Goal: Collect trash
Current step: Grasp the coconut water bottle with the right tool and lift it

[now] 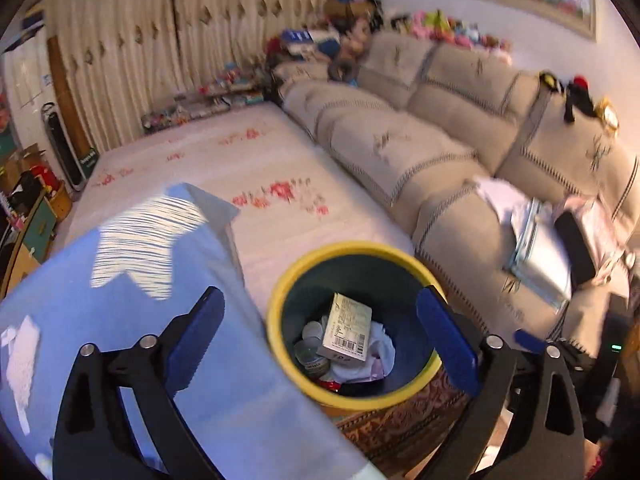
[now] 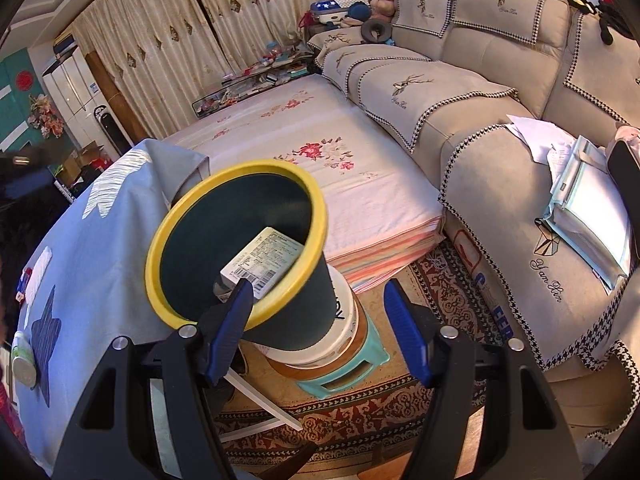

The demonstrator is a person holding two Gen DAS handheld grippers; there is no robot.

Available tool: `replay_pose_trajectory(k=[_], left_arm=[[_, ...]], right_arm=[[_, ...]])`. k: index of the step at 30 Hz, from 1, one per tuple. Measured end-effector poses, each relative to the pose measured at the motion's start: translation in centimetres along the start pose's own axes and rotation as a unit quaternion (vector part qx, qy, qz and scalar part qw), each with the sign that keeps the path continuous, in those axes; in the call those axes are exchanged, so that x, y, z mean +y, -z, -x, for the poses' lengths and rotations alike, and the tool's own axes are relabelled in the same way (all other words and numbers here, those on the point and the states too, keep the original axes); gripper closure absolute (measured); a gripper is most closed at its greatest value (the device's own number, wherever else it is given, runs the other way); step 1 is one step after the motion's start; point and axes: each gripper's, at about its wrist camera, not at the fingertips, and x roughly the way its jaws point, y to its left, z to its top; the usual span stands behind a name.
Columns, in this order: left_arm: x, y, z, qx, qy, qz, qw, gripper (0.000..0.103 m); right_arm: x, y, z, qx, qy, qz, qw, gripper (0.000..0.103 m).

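Observation:
A dark bin with a yellow rim [image 1: 280, 280] stands beside the blue-clothed table. Inside lie a beige barcoded box [image 1: 347, 328], a tin and crumpled white paper. My left gripper [image 1: 320, 292] hovers above the bin's mouth, open wide with nothing between its fingers. In the right wrist view the bin [image 2: 296, 312] leans toward the table, with the box [image 2: 262, 262] showing inside. My right gripper [image 2: 316, 286] is open. Its left finger [image 2: 234, 320] lies over the near rim, and its right finger stands clear of the bin wall. Whether the left finger touches the rim I cannot tell.
The bin rests on a white bucket [image 2: 344, 320] on a teal stool [image 2: 352, 372] over a patterned rug [image 2: 360, 428]. White scraps [image 2: 40, 276] and a small round pot [image 2: 22, 364] lie on the blue tablecloth [image 2: 100, 248]. A floral mattress [image 2: 320, 152] and a beige sofa [image 2: 500, 160] lie beyond.

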Motion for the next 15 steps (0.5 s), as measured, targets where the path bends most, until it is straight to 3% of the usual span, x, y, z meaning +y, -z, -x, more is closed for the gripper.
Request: replay_pose_trajectory(k=[7, 11, 15], left_arm=[[8.4, 4.3, 11.8, -0.077, -0.024, 0.08, 0.9935, 0.005], [14.0, 8.3, 17.5, -0.116, -0.09, 0.122, 0.9816, 0.005], [17.8, 11.9, 21.1, -0.123, -0.159, 0.125, 0.9715, 0.005]], right_arm=[[3.5, -0.2, 0.7, -0.005, -0.011, 0.03, 0.999, 0.038], [6.0, -0.3, 1.2, -0.008, -0.016, 0.05, 0.999, 0.037], [9.4, -0.2, 1.4, -0.007, -0.024, 0.079, 0.997, 0.037]])
